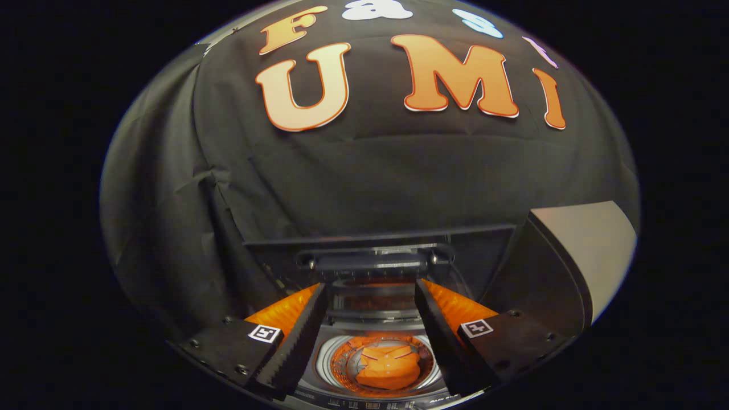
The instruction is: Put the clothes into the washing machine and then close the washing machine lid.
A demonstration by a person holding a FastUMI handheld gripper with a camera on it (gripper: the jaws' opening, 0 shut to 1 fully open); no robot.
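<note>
The gripper (371,290) hangs with its jaws spread apart and nothing between them. Down between the two fingers sits a small dark top-loading washing machine (319,373), its round drum open. A folded orange cloth garment (388,367) lies inside the drum. Just ahead of the fingertips the machine's dark transparent lid (376,250) stands raised.

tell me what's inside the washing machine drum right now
An orange garment lies bunched in the washing machine drum, seen between the open gripper fingers. Whatever lies under it is hidden. The lid stands raised behind.
</note>
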